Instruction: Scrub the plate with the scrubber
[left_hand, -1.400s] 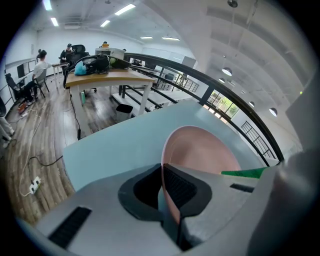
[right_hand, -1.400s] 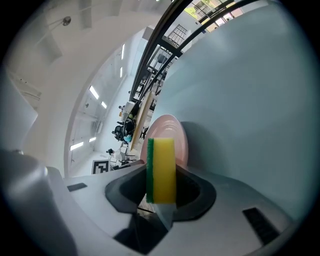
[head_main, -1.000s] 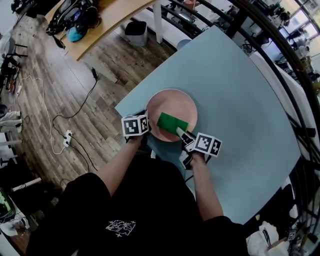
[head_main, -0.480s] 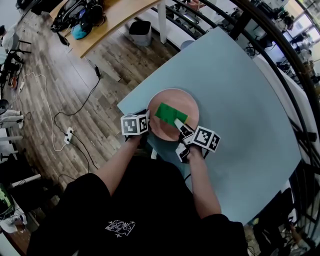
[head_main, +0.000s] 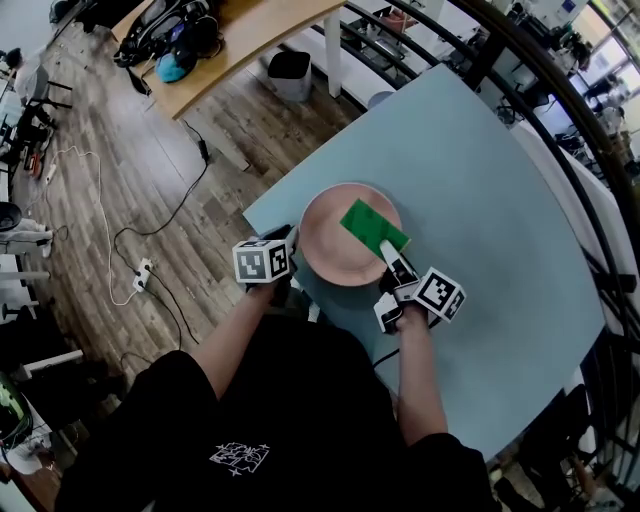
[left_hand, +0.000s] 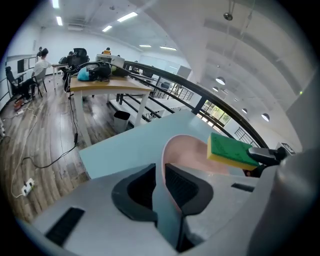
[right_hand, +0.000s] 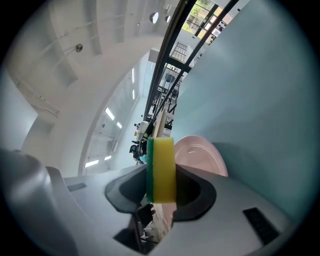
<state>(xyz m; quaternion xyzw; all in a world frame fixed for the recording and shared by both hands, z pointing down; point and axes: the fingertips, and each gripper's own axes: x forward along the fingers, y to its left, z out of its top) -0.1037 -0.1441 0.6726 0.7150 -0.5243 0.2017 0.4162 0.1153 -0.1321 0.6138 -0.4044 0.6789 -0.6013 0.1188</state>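
Head view, centre: left hand-held gripper (head_main: 288, 256) clamps pink plate (head_main: 335, 240) rim; right hand-held gripper (head_main: 393, 256) grips green-yellow scrubber (head_main: 374, 228) over it. Best: green face flat, rim steady.

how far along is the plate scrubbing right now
Done: left tool grips the pink plate by its near rim, right tool is shut on the scrubber. In hand: the scrubber sits over the plate's right edge, green side up. Left: the scrubbing itself; the plate shows no suds or marks to judge progress.
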